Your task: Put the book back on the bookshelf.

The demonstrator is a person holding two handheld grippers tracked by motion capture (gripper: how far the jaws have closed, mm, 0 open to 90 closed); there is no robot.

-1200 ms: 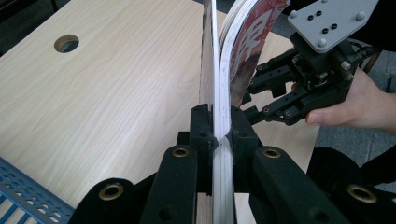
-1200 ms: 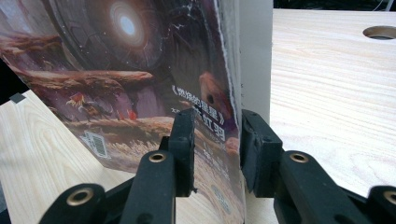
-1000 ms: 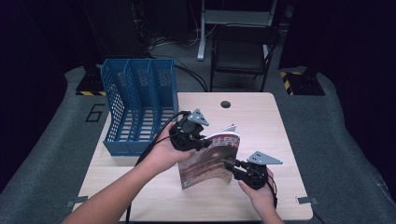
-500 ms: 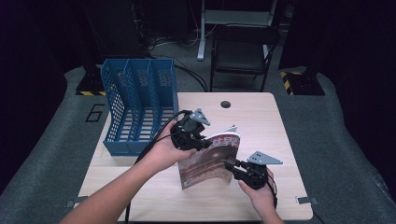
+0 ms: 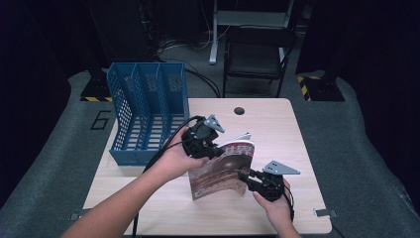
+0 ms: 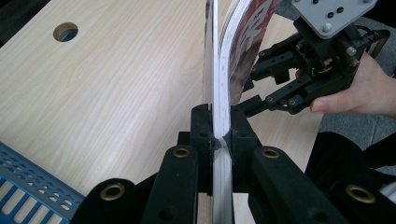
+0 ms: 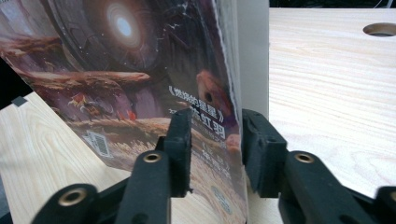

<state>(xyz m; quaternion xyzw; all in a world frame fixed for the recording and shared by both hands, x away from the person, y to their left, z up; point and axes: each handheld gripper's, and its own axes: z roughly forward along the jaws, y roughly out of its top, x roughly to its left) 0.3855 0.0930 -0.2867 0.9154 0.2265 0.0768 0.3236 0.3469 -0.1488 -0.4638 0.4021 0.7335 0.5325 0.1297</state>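
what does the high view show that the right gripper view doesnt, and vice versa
High view alone: the blue file rack at the table's left rear, the chair beyond, the person's forearms, and the left gripper shut on the magazine's top edge. Right gripper view alone: the cover's barcode and small print, and a gap at the right gripper's left pad, its jaws having just opened. Both: magazine, table, cable hole.

Glossy paper magazine (image 5: pixel 223 171), pale wood-grain table (image 5: pixel 277 129) – smooth, blue plastic mesh file rack (image 5: pixel 148 114), matt black claws.
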